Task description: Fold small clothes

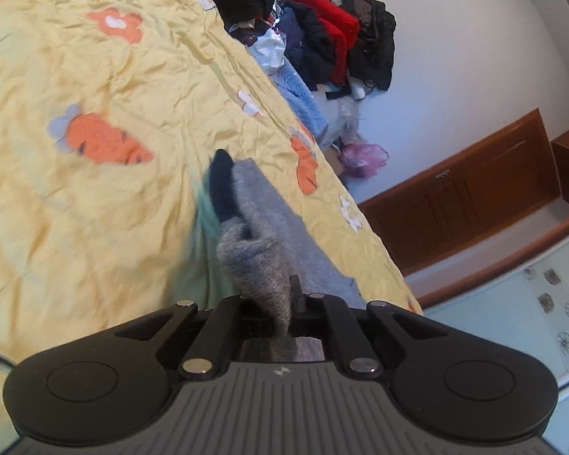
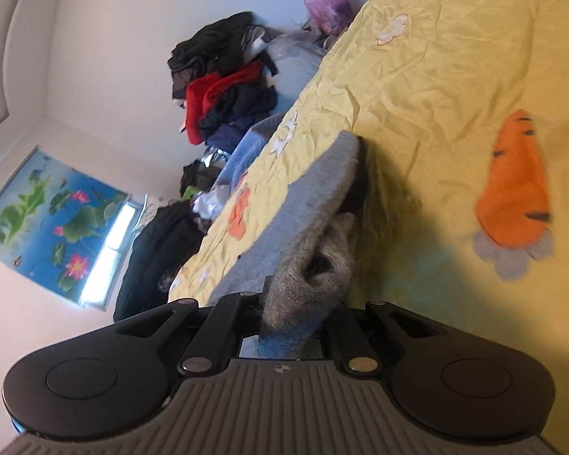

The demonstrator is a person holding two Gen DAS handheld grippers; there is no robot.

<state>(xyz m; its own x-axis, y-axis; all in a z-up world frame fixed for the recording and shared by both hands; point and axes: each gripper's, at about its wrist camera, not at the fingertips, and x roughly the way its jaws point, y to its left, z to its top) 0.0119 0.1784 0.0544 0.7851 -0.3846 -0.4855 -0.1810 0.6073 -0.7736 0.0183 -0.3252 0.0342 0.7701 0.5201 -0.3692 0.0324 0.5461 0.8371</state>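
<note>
A small grey knitted garment (image 1: 261, 250) with a black tip (image 1: 222, 185) lies on the yellow bedspread (image 1: 95, 197). My left gripper (image 1: 273, 303) is shut on a bunched grey part of it, and the cloth fills the space between the jaws. In the right wrist view the same grey garment (image 2: 315, 197) runs away from my right gripper (image 2: 299, 303), which is shut on its bunched near end. The fingertips of both grippers are hidden by the cloth.
The bedspread (image 2: 436, 76) has orange carrot and white flower prints. A pile of dark and red clothes (image 1: 334, 34) lies past the bed's edge, also in the right wrist view (image 2: 223, 98). A wooden cabinet (image 1: 474, 189) stands by the wall.
</note>
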